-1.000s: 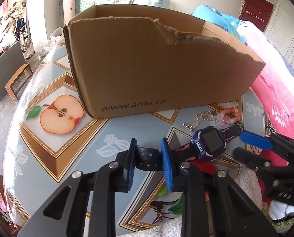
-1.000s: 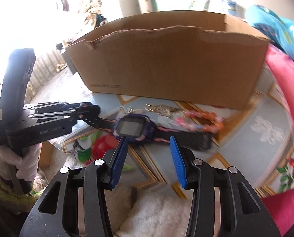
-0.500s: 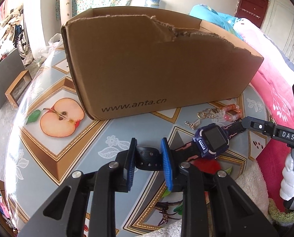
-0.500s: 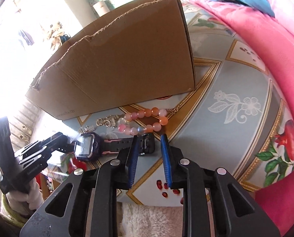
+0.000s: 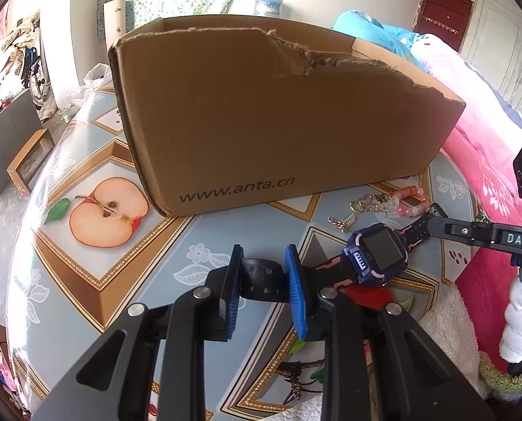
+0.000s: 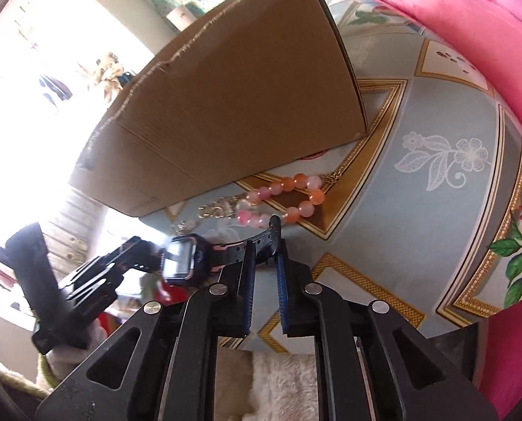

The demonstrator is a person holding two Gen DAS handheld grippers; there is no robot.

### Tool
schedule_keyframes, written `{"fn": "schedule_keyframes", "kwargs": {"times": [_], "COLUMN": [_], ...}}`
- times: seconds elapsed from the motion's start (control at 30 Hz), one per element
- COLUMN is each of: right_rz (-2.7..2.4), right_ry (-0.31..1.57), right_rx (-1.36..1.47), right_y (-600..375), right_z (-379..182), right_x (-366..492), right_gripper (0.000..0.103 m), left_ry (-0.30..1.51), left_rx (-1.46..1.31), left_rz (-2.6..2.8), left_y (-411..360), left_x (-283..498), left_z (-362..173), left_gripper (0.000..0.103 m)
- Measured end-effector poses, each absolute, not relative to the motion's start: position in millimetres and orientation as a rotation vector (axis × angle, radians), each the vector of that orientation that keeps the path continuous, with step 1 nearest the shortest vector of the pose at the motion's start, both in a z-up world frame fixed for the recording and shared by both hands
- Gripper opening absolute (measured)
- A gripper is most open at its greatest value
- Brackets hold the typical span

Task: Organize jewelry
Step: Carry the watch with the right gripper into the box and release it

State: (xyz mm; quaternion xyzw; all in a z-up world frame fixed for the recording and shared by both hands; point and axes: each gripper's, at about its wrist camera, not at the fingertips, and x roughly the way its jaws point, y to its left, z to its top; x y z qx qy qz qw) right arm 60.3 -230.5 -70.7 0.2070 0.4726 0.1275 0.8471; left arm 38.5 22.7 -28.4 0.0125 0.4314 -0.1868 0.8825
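The largest thing in front of me is an open cardboard box (image 5: pixel 278 115) standing on the table (image 5: pixel 96 266), which is covered in a grey-blue cloth printed with fruit and gold borders. The box's near wall has a torn, ragged top edge and carries a printed web address. That wall blocks my view inside from both cameras, so I cannot tell what, if anything, the box holds.

On the table just in front of the box lies a purple and black smartwatch (image 5: pixel 378 254) with a dark square screen and a black and pink strap stretched out to either side. My left tool (image 5: pixel 263 273) is closed on one strap end, its blue pads pressing the perforated black band. My right tool (image 6: pixel 264 259) is closing on the opposite strap end; that end sits between its narrow blue pads, and from the left camera this tool is seen side on, its tips reaching the strap.

Between the watch and the box rests a bracelet of pink and orange beads (image 6: pixel 289 196), and beside it a small gold chain with heart-shaped links (image 5: pixel 361 207), too small to make out in detail.

A white-gloved hand (image 5: pixel 517 326) grips the right tool's handle at the frame edge, partly cut off. A pink blanket (image 6: pixel 454 10) borders the table's far side. The room beyond is washed out by bright light in the right camera.
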Motion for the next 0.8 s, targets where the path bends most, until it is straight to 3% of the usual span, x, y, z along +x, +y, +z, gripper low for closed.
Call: {"fn": "schedule_keyframes", "kwargs": {"times": [0.17, 0.37, 0.5, 0.8], "right_rz": [0.257, 0.318, 0.364, 0.450], "right_ry": [0.907, 0.725, 0.676, 0.518], "right_rx": [0.291, -0.097, -0.138, -0.002], "right_y": [-207, -145, -130, -175], "right_z": [-53, -3, 13, 95], "right_x": [44, -9, -23, 7], "right_gripper": [0.003, 0.003, 0.003, 0.003], "left_ry": [0.877, 0.851, 0.831, 0.607], "left_rx": [0.022, -0.026, -0.034, -0.102], "left_rz": [-0.400, -0.431, -0.443, -0.547], "left_y": [24, 31, 34, 47], "left_x": [36, 28, 21, 19], "left_z": [-29, -25, -12, 110], "left_gripper": [0.023, 0.021, 0.019, 0.019]}}
